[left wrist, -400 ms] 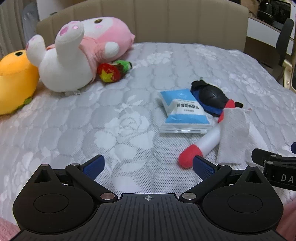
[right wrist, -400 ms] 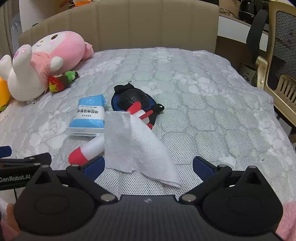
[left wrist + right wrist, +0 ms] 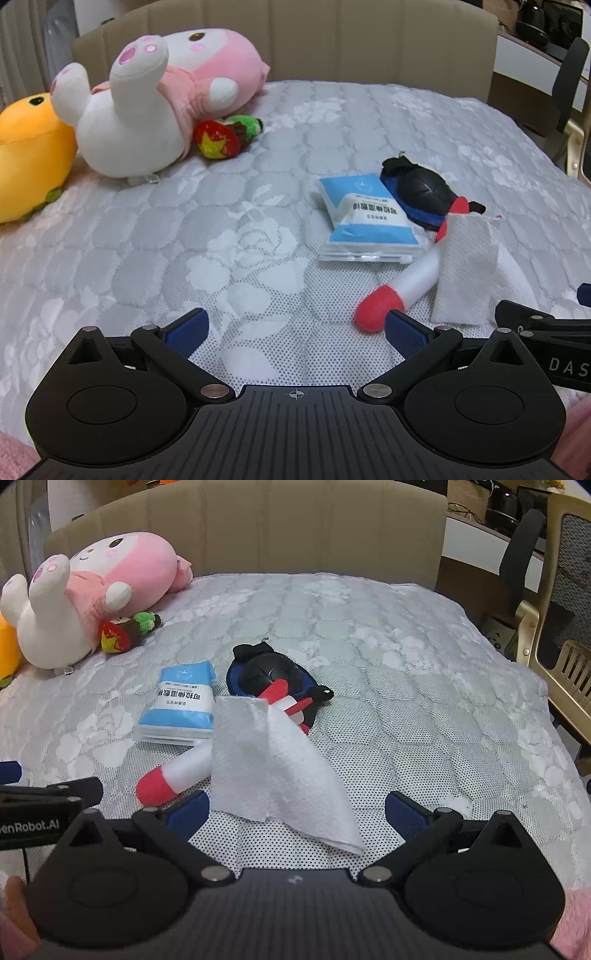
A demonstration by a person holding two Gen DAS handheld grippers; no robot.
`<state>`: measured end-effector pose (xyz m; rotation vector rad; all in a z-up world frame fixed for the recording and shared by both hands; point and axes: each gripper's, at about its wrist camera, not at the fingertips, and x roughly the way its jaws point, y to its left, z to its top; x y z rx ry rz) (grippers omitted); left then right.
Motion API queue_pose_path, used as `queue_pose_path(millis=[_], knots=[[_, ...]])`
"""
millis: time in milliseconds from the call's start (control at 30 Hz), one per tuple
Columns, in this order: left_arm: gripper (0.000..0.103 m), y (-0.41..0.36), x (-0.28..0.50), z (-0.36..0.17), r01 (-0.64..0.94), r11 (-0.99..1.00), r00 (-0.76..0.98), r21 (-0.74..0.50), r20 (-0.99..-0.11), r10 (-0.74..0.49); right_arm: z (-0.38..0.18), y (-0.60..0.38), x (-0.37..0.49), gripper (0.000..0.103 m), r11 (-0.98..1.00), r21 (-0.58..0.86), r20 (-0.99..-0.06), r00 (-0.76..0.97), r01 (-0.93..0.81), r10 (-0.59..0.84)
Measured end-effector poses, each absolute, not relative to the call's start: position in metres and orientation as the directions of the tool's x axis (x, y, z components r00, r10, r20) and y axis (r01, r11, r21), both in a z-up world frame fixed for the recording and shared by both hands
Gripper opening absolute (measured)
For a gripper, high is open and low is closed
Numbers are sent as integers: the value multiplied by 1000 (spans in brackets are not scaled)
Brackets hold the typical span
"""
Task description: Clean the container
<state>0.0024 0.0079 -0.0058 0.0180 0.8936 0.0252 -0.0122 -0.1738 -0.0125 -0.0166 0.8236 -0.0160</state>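
A white tube-shaped container with a red cap (image 3: 399, 290) (image 3: 173, 775) lies on the quilted bed. A white paper wipe (image 3: 465, 273) (image 3: 273, 771) is draped over its far end. A blue and white wipes pack (image 3: 365, 221) (image 3: 183, 705) lies beside it, with a black and blue pouch (image 3: 421, 195) (image 3: 269, 675) behind. My left gripper (image 3: 295, 328) is open above the bedcover, its right finger just in front of the red cap. My right gripper (image 3: 295, 808) is open, the wipe's near edge between its fingers.
Plush toys lie at the back left: a pink and white one (image 3: 162, 107) (image 3: 92, 590), a yellow one (image 3: 29, 155) and a small red and green one (image 3: 225, 136) (image 3: 125, 631). A padded headboard (image 3: 258, 531) rises behind. A chair (image 3: 561, 602) stands right of the bed.
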Motion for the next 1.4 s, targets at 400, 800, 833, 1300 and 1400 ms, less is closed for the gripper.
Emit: queue_pose_path(millis=[400,800,833,1300,1400], knots=[[103,11,8,-13,-42,999,593,3,-805,28,-17,-170,-11,102,999,-45,-739,673,-1,-33],[103,7,7,-11,-27,999,584,20,-811,32,-16,-172,-12,102,999,-33,-733,680,-10,-18],[103,6,6,-11,-25,999,584,22,-811,32,-15,-172,-12,102,999,-34,-733,680,-10,-18],[103,3,8,-12,-14,1000,583,26,-812,29,-16,-172,-11,102,999,-33,-733,680,-10,-18],[103,5,7,-13,-14,1000,583,22,-812,26,-16,-172,-11,102,999,-35,-734,679,-10,-19]])
